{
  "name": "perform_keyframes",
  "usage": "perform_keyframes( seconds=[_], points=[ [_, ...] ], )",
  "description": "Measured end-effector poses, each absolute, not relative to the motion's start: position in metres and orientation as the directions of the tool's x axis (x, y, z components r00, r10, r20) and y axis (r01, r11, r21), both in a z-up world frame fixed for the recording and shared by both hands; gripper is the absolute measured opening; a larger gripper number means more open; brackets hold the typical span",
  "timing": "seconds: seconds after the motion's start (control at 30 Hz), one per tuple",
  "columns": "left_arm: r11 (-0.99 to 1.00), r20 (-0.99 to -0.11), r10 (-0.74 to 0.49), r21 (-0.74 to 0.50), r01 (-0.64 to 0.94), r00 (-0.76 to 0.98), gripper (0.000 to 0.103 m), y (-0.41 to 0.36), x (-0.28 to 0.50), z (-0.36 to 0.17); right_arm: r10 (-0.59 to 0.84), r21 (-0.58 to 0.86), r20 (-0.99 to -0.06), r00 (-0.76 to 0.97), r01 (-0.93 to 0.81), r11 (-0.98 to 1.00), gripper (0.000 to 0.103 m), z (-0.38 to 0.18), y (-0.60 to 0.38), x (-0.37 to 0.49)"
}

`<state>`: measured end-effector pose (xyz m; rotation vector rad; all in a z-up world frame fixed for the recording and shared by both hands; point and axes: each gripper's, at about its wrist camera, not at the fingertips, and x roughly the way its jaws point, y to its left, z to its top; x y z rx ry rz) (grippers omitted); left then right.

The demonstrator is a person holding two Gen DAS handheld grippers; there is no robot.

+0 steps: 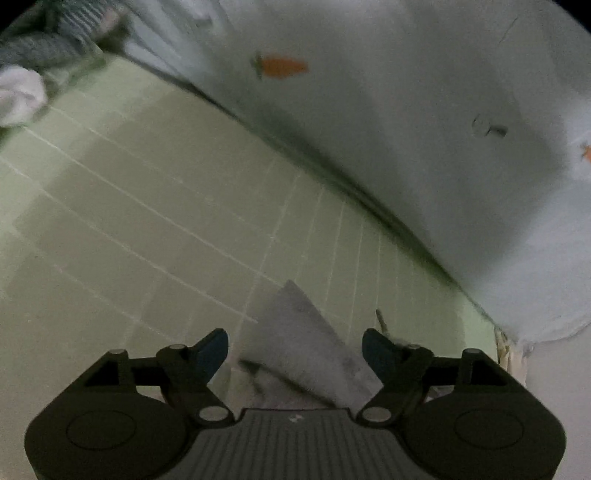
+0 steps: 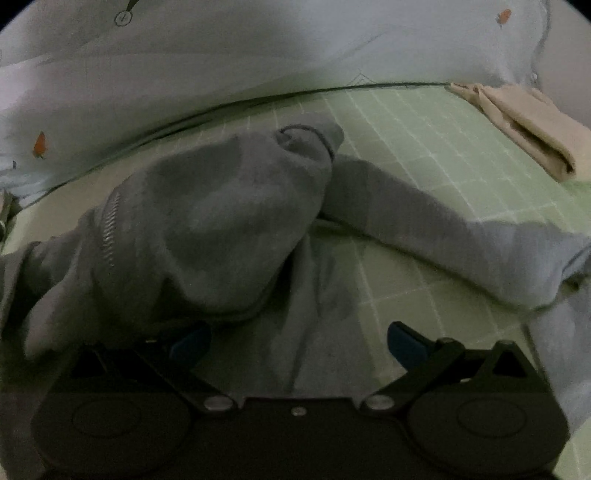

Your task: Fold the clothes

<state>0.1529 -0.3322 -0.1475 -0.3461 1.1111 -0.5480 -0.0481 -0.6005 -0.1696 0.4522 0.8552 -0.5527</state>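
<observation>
Step in hand: repositioning for a fresh grip on the grey zip hoodie (image 2: 207,229), fold not yet made.

Left gripper (image 1: 295,350): fingers spread wide, nothing pinched. A grey fabric corner (image 1: 306,354) lies between the tips, pads clear of it on both sides. Pointed down at the green grid-lined mat (image 1: 147,221).

Right gripper (image 2: 295,343): fingers likewise spread, not clamped on anything. Left fingertip (image 2: 188,347) sits just under the edge of the bunched cloth (touching or not: cannot tell, too dark). Right fingertip (image 2: 404,347) over bare mat.

Hoodie location: on the mat, directly ahead of the right gripper. Heaped, not flat. Hood or collar opening (image 2: 303,142) at the far end, metal zipper (image 2: 110,229) running down the left side, one sleeve (image 2: 443,236) stretched out to the right. Looks like the left gripper's corner belongs to the same garment (judgement only, no single view shows both).

Surroundings: pale sheet with carrot print (image 1: 369,110) along the mat's far edge, folded beige garment (image 2: 517,122) at the far right corner, likely already done. White bundle (image 1: 18,96) and striped cloth (image 1: 74,26) at far left, blurred.

Next move calls for: closing the left fingers on that corner, right fingers taking a matching edge or hem, then lifting and spreading the body flat before any fold. Needs a pinch on a single layer, not the whole bunch. Sleeve to come in afterwards.
</observation>
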Motion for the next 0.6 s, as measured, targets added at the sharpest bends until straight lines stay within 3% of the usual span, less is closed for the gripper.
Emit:
perform_keyframes(
  seconds=[0.07,0.13,0.2,0.27,0.47,0.6],
  points=[
    [0.829,-0.771,-0.558,-0.505,0.241,0.305,0.078,-0.346,0.161,-0.159,-0.279,0.138,-0.806,0.521,0.626,0.768,0.103,-0.171,-0.603,-0.045],
    [0.851,-0.798,-0.524,-0.474,0.227,0.297,0.064,-0.356,0.166,-0.168,-0.286,0.132,-0.808,0.514,0.632,0.764,0.103,-0.172,-0.605,-0.042],
    [0.859,-0.805,-0.512,-0.465,0.216,0.300,0.022,-0.357,0.167,-0.171,-0.294,0.122,-0.808,0.511,0.632,0.765,0.103,-0.174,-0.604,-0.039],
    [0.862,-0.800,-0.506,-0.458,0.215,0.323,0.010,-0.353,0.165,-0.167,-0.298,0.115,-0.805,0.512,0.629,0.769,0.103,-0.174,-0.605,-0.037],
    [0.911,-0.714,-0.396,-0.383,0.152,0.577,0.007,-0.299,0.159,-0.106,-0.327,0.088,-0.791,0.516,0.626,0.775,0.103,-0.172,-0.609,-0.043],
    [0.960,-0.607,-0.260,-0.249,0.131,0.751,0.007,-0.269,0.159,-0.047,-0.343,0.100,-0.779,0.525,0.644,0.758,0.103,-0.169,-0.614,-0.051]
  ],
)
